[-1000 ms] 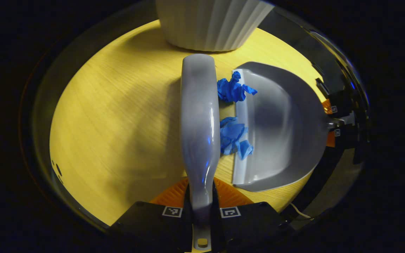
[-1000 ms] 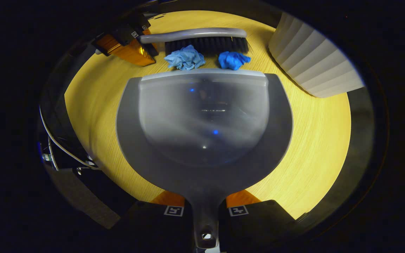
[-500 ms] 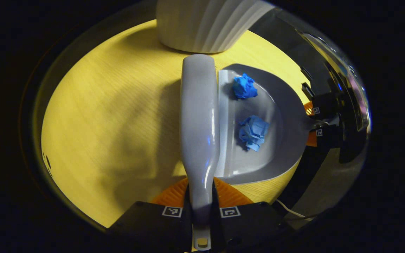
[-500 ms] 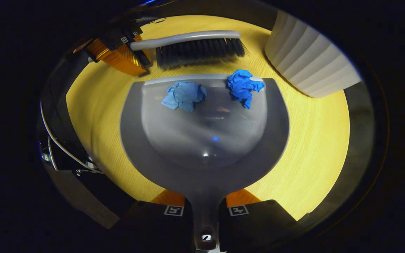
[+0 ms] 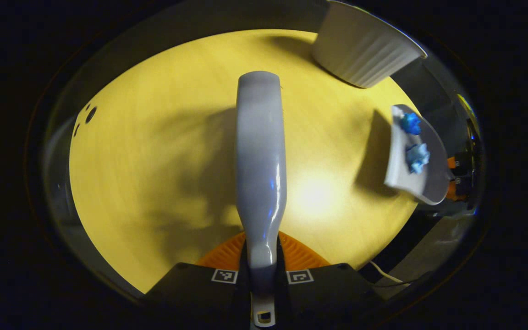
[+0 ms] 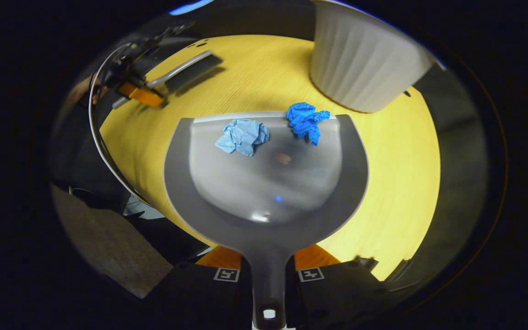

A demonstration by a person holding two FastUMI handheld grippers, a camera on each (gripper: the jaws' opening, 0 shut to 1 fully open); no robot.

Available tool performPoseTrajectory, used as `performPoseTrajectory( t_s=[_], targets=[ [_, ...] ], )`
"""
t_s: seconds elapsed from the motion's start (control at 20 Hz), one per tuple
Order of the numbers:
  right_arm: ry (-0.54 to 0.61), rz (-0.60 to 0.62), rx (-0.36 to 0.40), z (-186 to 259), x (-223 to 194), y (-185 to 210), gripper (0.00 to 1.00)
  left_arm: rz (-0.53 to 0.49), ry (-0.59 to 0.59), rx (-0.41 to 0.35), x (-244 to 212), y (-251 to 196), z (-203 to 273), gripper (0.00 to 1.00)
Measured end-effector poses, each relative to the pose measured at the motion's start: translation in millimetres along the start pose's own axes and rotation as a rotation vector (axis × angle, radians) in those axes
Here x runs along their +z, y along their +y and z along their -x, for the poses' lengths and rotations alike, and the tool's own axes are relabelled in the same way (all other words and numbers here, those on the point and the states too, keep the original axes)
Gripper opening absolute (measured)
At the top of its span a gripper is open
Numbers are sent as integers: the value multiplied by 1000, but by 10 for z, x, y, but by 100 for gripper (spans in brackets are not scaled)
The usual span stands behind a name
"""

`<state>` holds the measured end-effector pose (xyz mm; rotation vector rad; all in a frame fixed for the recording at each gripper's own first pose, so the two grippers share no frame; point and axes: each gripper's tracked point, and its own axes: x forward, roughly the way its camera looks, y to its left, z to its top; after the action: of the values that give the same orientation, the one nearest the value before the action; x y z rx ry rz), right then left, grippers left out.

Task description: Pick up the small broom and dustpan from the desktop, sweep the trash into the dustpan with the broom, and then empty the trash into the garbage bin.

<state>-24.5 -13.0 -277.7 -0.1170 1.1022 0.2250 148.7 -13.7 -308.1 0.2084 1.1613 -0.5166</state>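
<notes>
Right fingers [image 6: 268,275] grip dustpan [image 6: 266,183]; two paper wads [image 6: 243,136] near lip, bin [image 6: 365,68] at 1 o'clock; forward tilt risks early spill.

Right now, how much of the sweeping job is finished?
Sweeping looks done: both crumpled blue paper scraps lie in the grey plastic dustpan, gripped by the right gripper. The left gripper holds the grey broom. Left: emptying into the white ribbed bin.
</notes>
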Motion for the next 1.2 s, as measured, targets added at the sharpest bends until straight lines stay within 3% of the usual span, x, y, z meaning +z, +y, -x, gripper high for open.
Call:
performPoseTrajectory(
  t_s=[0.25,0.7,0.75,0.85,0.9,0.95,1.2],
  targets=[
    [-78,-88,-58,788,137,-200,31,19,-6,21,-31,-94,-87,24],
    [-166,-153,-139,2298,759,-694,31,-126,1,42,-42,-34,-132,24],
    [-177,-165,-141,2379,877,-763,31,-145,3,47,-40,-34,-140,28],
    [-164,-185,-113,2393,1067,-853,35,-171,6,47,-37,-41,-132,24],
    [-158,-202,-108,2391,1165,-901,31,-175,5,43,-35,-39,-121,24],
    [-139,-203,-96,2381,1251,-926,31,-173,2,38,-29,-35,-117,28],
    [-65,-177,-103,2096,1611,-1063,31,-130,-17,28,-70,-16,-108,25]
  ],
)
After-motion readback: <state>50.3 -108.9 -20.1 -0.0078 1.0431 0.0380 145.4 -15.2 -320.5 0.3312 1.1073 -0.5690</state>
